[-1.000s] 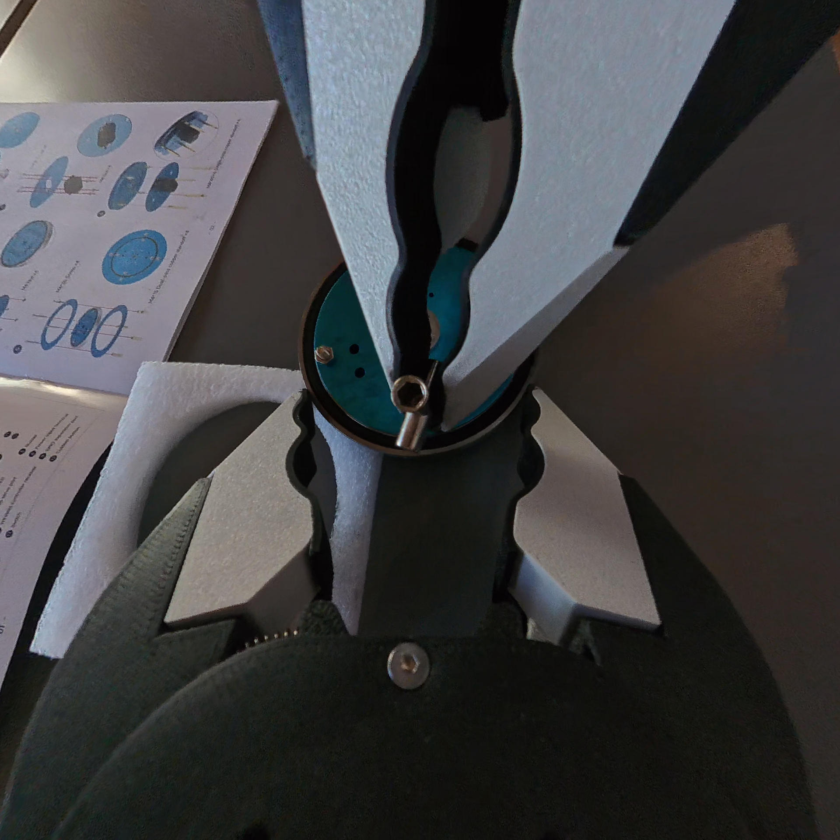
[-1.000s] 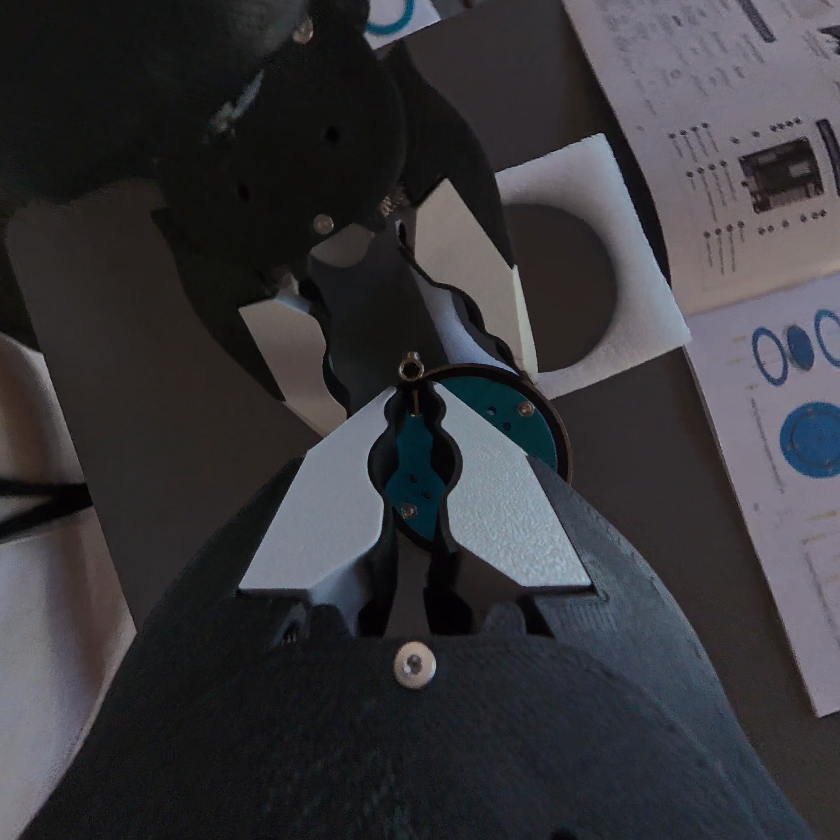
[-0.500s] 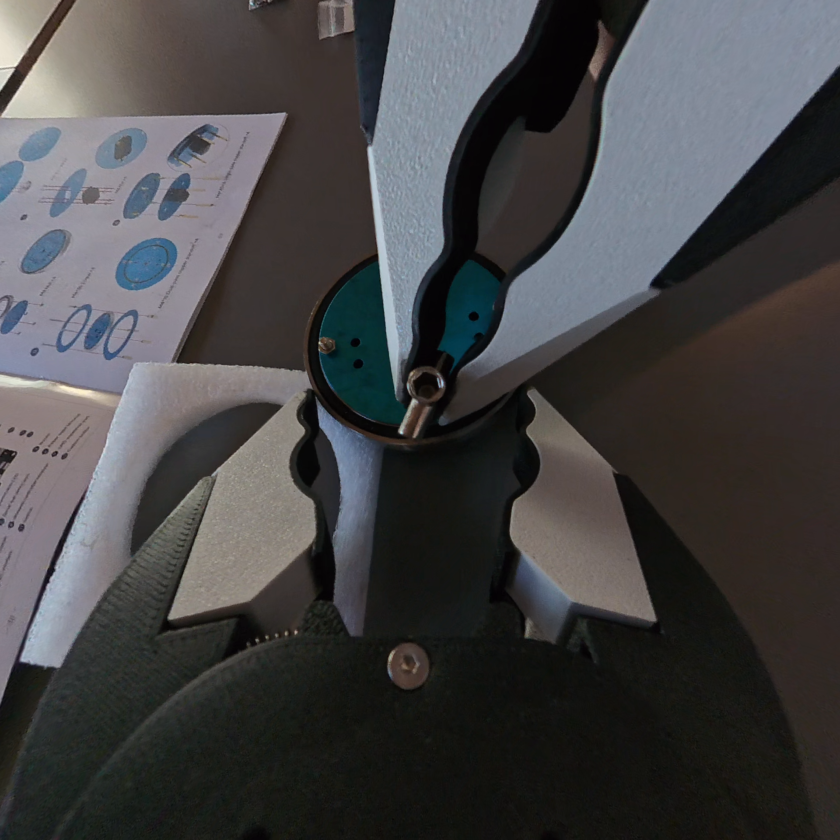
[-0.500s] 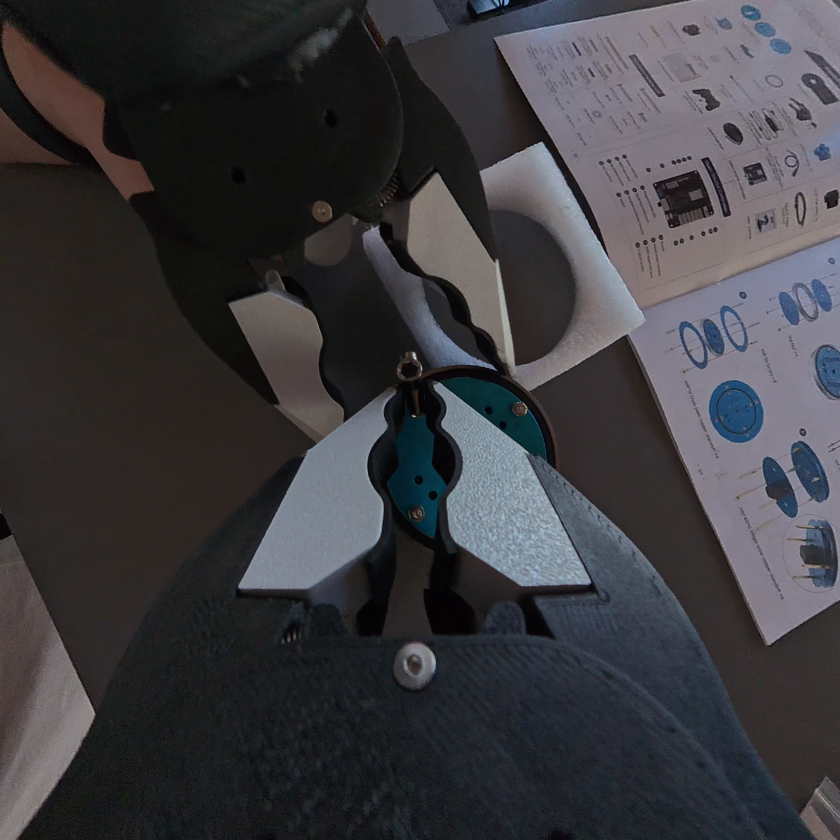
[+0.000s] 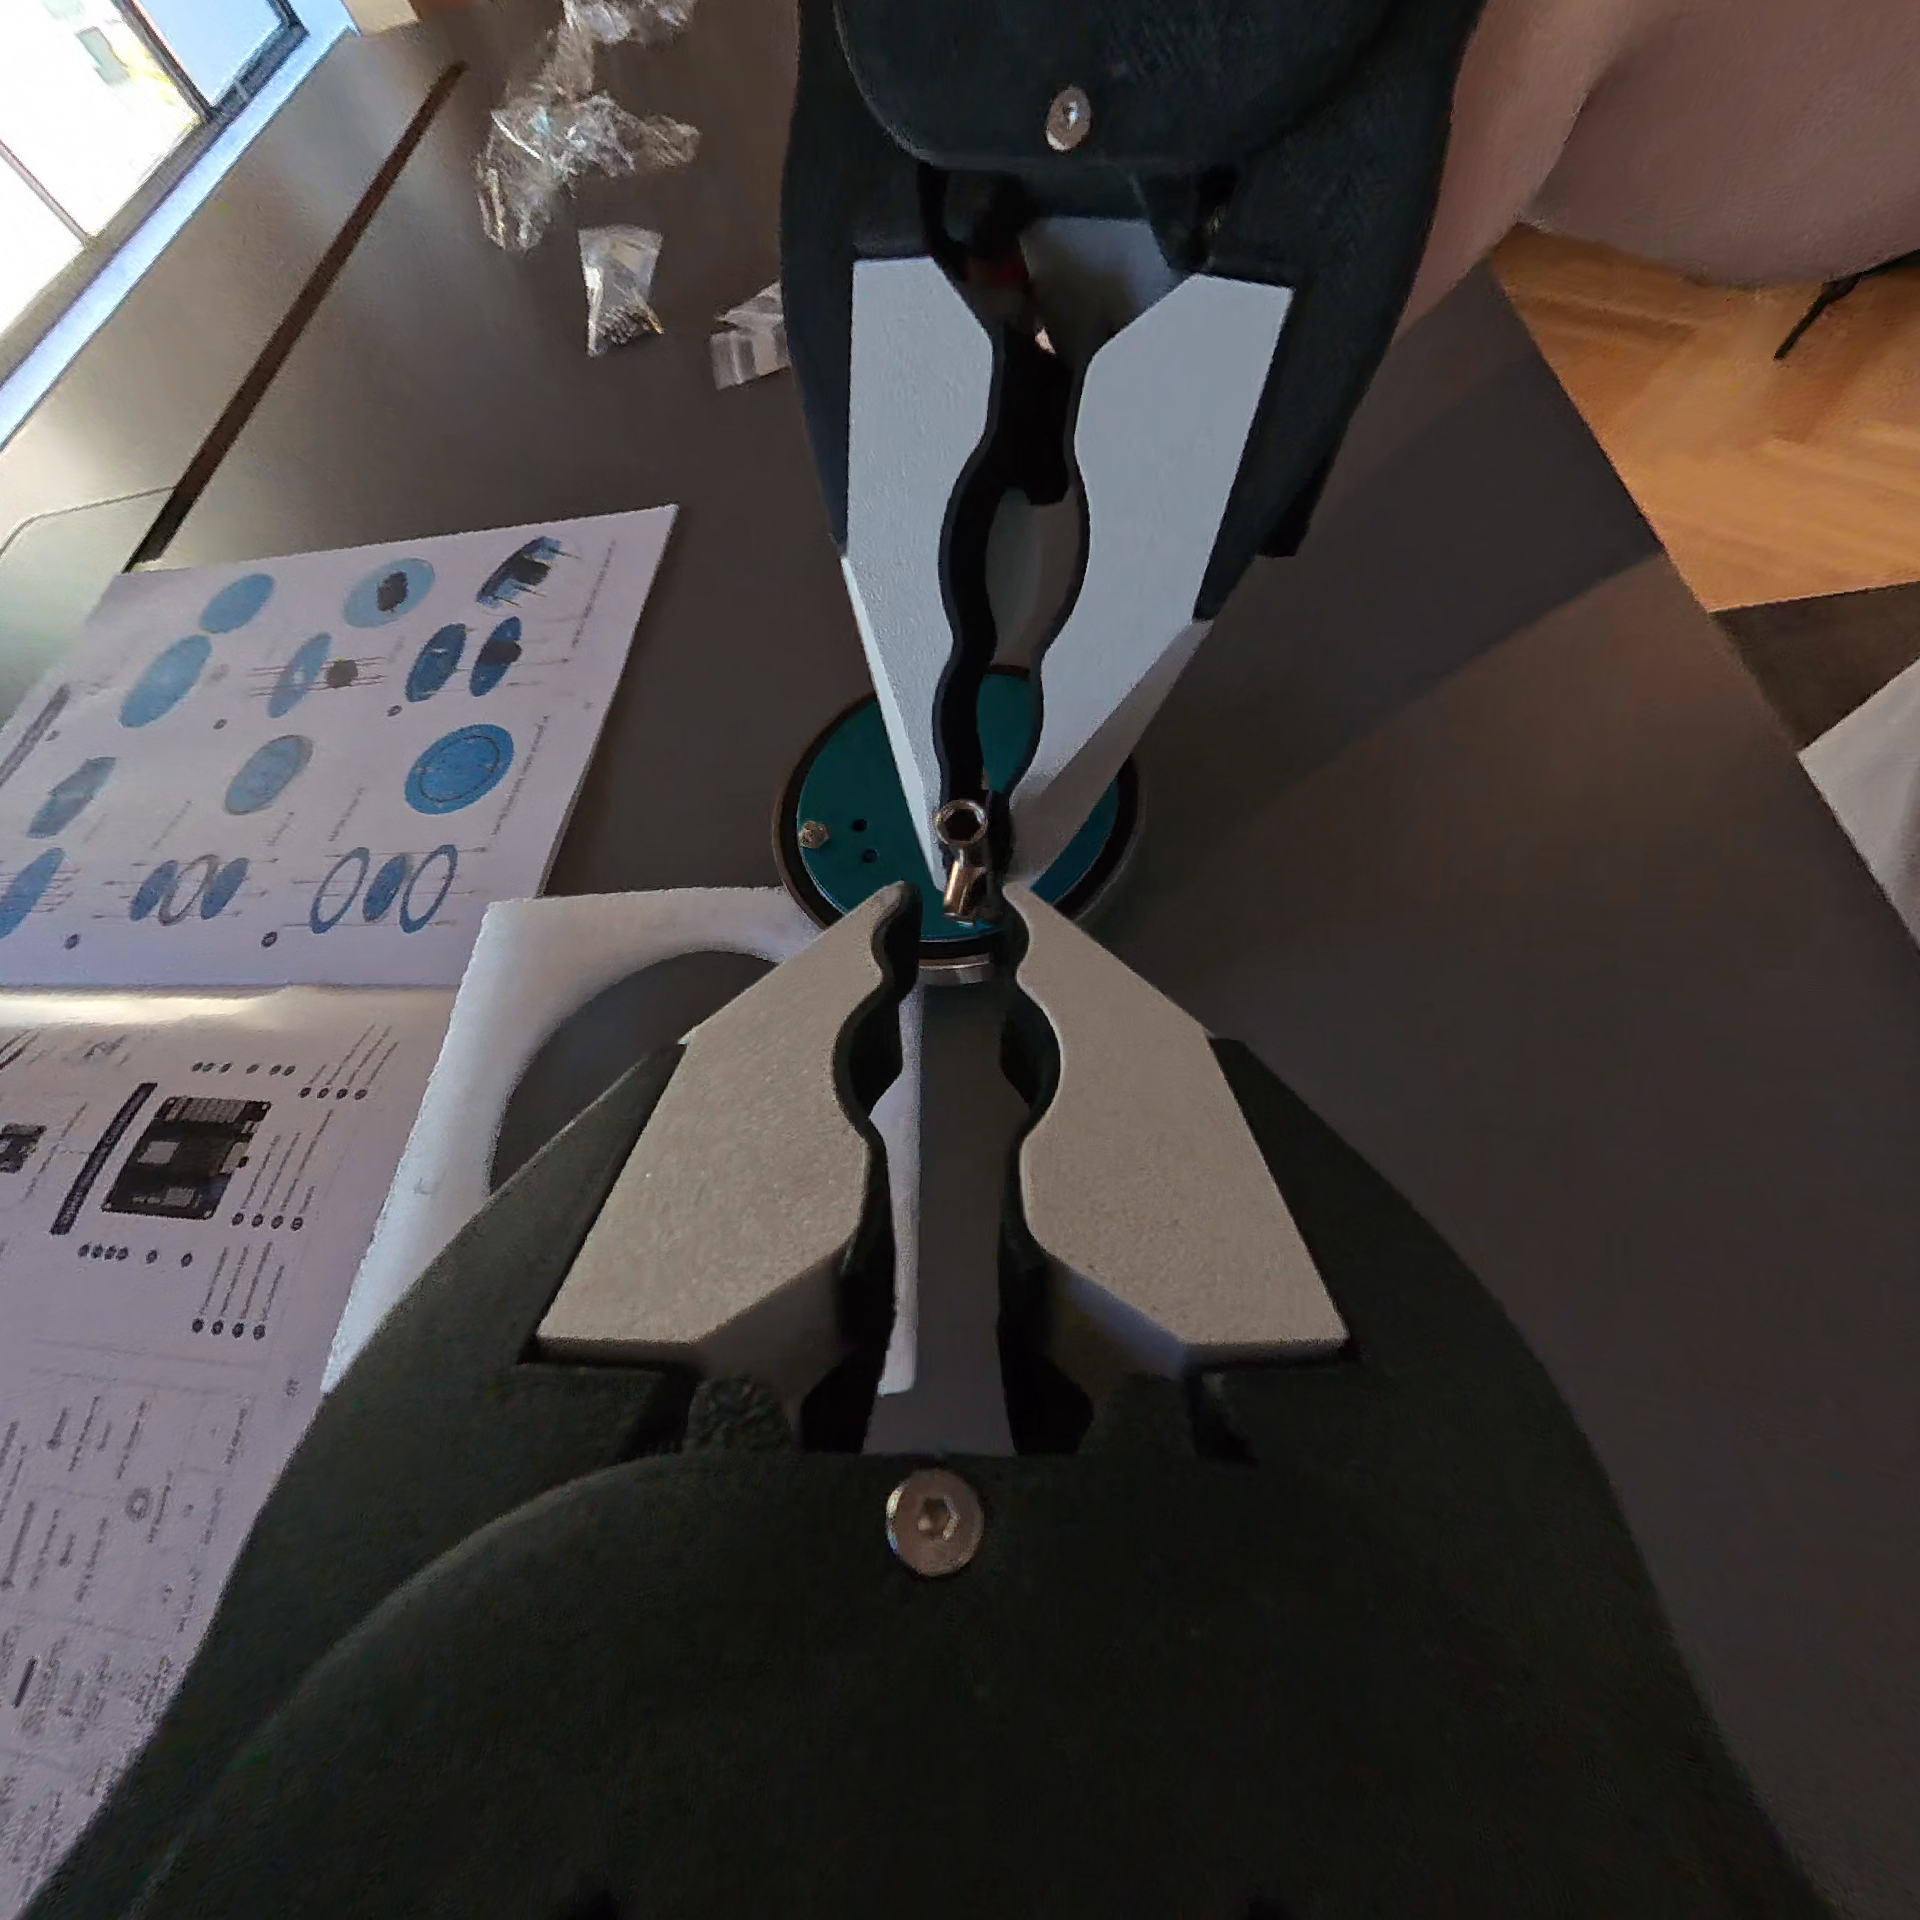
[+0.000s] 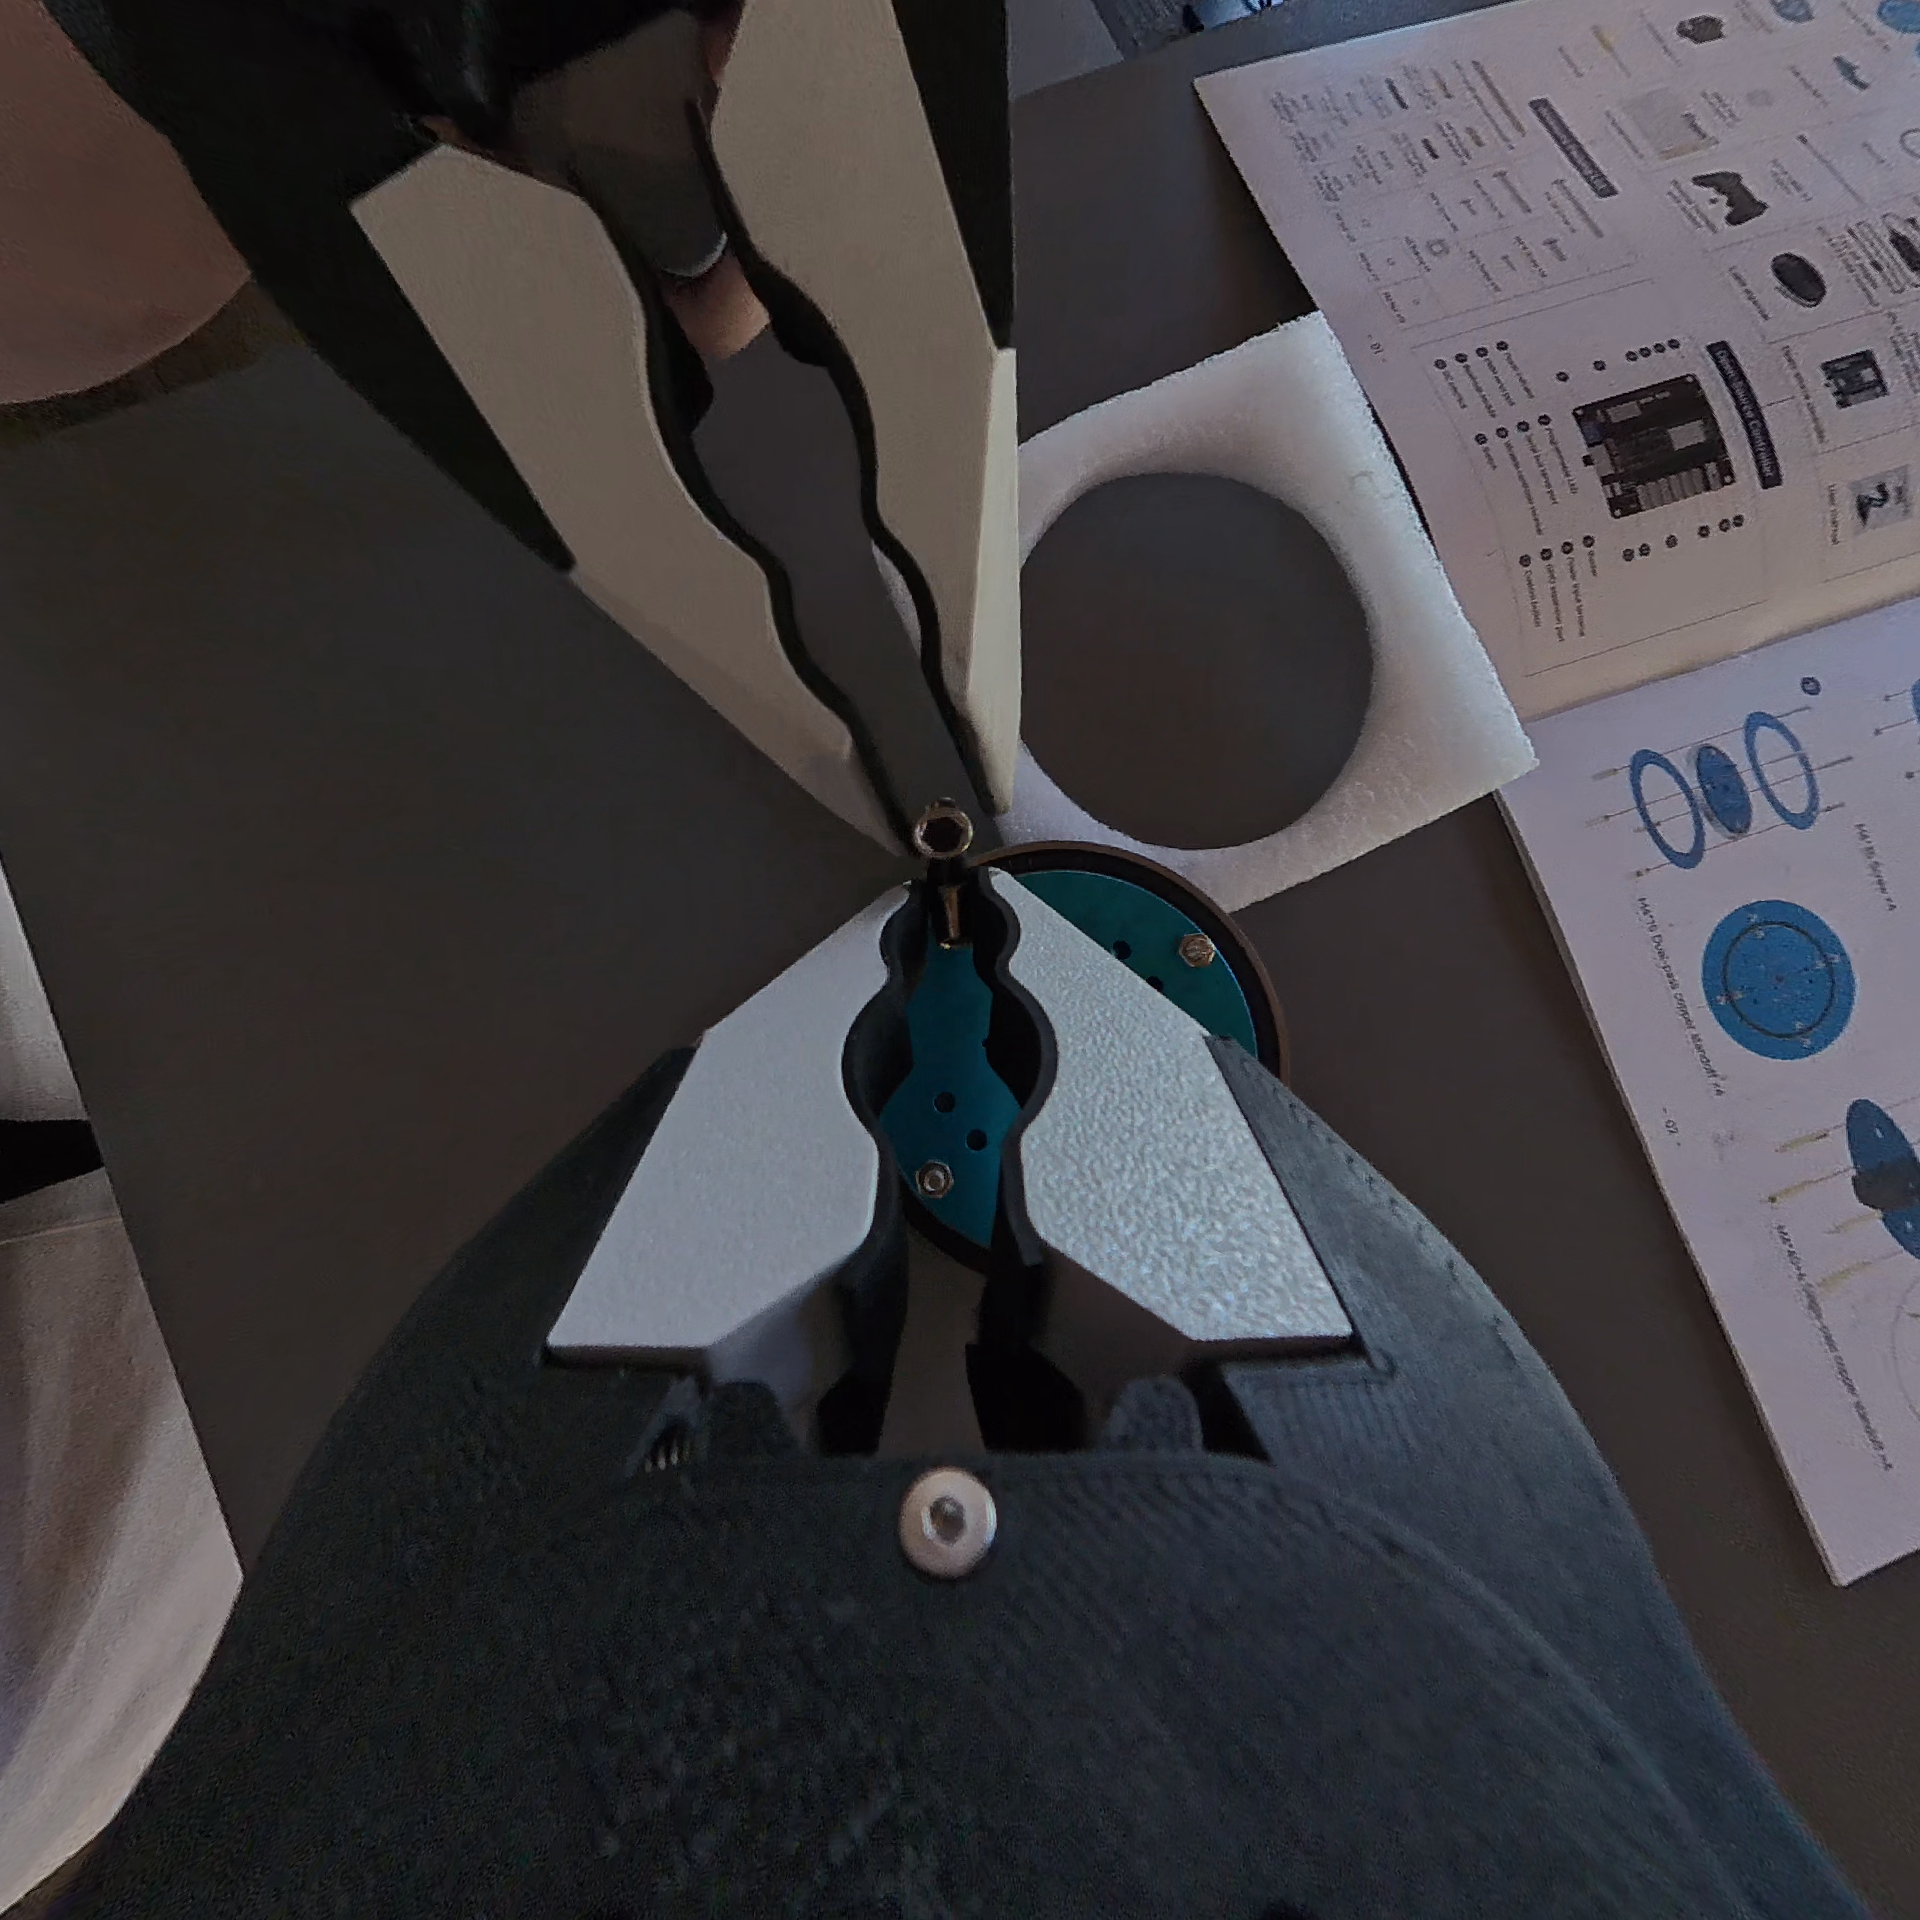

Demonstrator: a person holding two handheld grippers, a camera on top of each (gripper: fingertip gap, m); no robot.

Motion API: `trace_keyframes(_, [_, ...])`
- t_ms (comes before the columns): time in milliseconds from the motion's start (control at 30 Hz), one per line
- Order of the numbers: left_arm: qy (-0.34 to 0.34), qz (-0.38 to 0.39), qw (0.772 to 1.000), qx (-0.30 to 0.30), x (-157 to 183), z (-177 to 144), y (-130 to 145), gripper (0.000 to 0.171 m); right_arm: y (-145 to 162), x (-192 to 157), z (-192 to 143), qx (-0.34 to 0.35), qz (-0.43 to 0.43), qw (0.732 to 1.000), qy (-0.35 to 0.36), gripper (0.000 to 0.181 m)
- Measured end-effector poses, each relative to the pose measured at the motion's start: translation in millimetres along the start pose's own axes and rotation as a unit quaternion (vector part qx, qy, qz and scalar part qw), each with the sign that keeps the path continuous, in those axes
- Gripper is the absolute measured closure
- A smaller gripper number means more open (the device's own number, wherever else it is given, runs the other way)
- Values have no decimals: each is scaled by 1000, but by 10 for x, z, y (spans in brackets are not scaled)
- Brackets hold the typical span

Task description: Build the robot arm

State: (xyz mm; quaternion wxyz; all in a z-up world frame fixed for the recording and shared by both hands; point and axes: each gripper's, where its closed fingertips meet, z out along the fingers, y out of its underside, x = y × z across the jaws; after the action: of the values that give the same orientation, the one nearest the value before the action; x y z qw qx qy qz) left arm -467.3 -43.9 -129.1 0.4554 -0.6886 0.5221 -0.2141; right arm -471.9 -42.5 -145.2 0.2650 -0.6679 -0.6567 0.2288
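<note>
A round teal disc (image 5: 857,800) in a dark ring lies on the dark table, with brass nuts on its face; it also shows in the right wrist view (image 6: 1132,935). My right gripper (image 6: 951,883) is shut on a small metal standoff (image 6: 940,834), held just above the disc's edge. In the left wrist view the right gripper (image 5: 971,831) comes down from the top with the standoff (image 5: 961,868) at its tips. My left gripper (image 5: 958,904) faces it, jaws narrowed but apart, one tip on each side of the standoff's free end. I cannot tell whether they touch it.
A white foam sheet (image 5: 540,987) with a round cut-out lies left of the disc, also in the right wrist view (image 6: 1299,416). Printed instruction sheets (image 5: 312,727) lie beside it. Clear bags of small parts (image 5: 571,135) lie farther back. The table edge and a wooden floor (image 5: 1714,416) are to the right. Both grippers' tips are close together, under 4 cm apart.
My left gripper's jaws have closed from wide open to a narrow gap around the standoff. Both cameras have drawn back from the disc. The right gripper still holds the standoff.
</note>
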Motion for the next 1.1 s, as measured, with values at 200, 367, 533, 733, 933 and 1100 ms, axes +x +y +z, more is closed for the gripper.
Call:
trace_keyframes(200, [17,10,1000,-4,17,56,-20,164,33,24,-8,9,-5,1000,-9,171])
trace_keyframes(367, [23,22,999,-19,8,67,-15,165,3,31,-113,48,-5,999,-12,169])
trace_keyframes(533, [25,42,998,-30,33,64,-10,165,-48,24,-164,80,27,996,-39,175])
trace_keyframes(733, [33,48,998,-27,34,88,-25,165,-13,37,-163,90,45,994,-31,174])
trace_keyframes(933, [57,35,998,-15,36,83,-9,165,-2,24,-134,93,46,995,-11,174])
trace_keyframes(1100, [60,41,997,-19,27,88,8,164,5,22,-122,90,61,994,1,174])
